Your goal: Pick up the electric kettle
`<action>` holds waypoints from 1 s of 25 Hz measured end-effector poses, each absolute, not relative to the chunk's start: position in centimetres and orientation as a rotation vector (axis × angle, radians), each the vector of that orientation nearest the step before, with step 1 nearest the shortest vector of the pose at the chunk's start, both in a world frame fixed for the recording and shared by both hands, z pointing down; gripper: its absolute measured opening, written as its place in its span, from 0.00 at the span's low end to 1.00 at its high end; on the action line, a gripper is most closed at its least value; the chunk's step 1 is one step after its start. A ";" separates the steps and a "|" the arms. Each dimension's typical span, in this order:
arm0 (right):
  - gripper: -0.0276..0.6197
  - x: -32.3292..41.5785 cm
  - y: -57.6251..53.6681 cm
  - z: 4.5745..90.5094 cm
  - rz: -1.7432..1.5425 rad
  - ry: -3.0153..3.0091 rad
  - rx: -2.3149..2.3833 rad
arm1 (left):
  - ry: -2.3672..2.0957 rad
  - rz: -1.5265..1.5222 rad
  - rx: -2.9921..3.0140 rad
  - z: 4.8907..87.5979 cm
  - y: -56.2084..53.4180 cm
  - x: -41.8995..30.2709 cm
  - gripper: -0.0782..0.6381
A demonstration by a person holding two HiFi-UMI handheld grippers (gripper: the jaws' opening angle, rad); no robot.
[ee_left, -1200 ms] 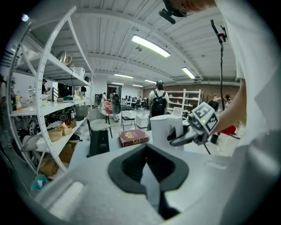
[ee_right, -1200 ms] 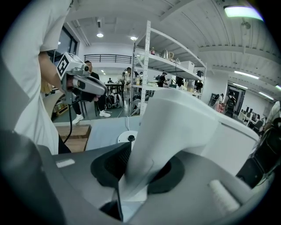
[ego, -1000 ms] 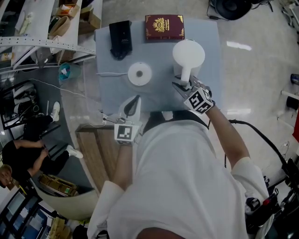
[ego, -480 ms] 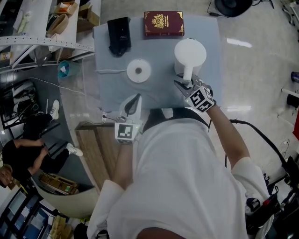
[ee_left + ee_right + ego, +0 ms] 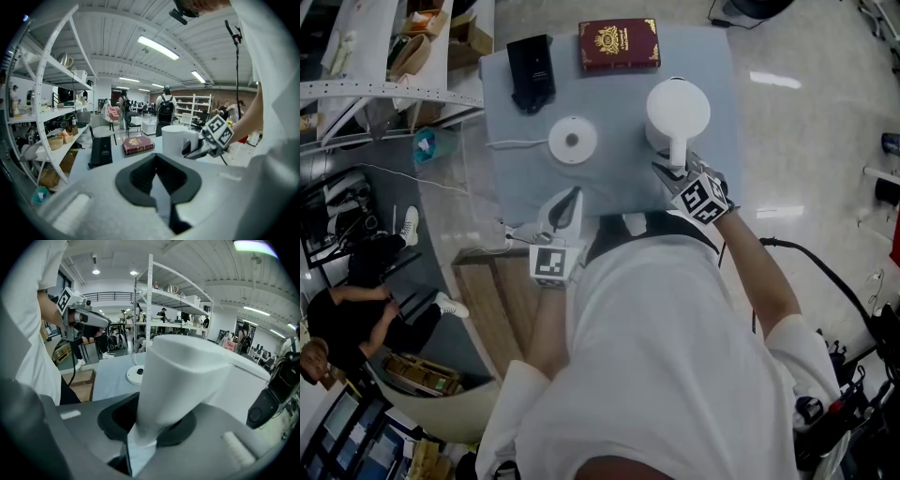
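The white electric kettle (image 5: 678,111) stands on the pale blue table (image 5: 619,187), its handle (image 5: 677,150) pointing towards me. My right gripper (image 5: 671,172) reaches in from the near side, its jaws closing on the handle. In the right gripper view the handle (image 5: 183,376) fills the space between the right gripper's jaws (image 5: 143,439). The kettle's round white base (image 5: 573,141) lies to the left with its cord. My left gripper (image 5: 566,208) hovers at the table's near edge, shut with nothing in it (image 5: 161,199). From the left gripper view, the kettle (image 5: 176,140) and right gripper (image 5: 194,151) show ahead.
A black box (image 5: 531,61) and a dark red book (image 5: 619,44) lie at the table's far side. White shelving (image 5: 384,56) stands to the left. A seated person (image 5: 356,309) is on the floor side at left. A wooden bench (image 5: 492,300) sits below the table's near left corner.
My right gripper has slid in and down over the kettle's handle, and its jaws have narrowed. The kettle and my left gripper have stayed where they were.
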State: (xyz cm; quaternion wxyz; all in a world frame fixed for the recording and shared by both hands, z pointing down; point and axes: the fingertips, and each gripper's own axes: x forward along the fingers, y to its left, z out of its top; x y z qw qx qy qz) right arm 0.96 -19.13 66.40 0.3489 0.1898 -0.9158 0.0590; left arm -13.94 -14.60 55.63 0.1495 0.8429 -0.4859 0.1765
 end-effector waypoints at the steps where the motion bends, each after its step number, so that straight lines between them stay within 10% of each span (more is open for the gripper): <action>1: 0.18 1.1 -19.0 66.5 0.154 -2.371 0.495 | -1.395 0.508 2.423 55.6 -14.5 -13.9 0.11; 25: 0.19 2.4 -16.6 68.9 0.227 -2.359 0.544 | -1.406 0.515 2.393 55.9 -11.4 -12.6 0.11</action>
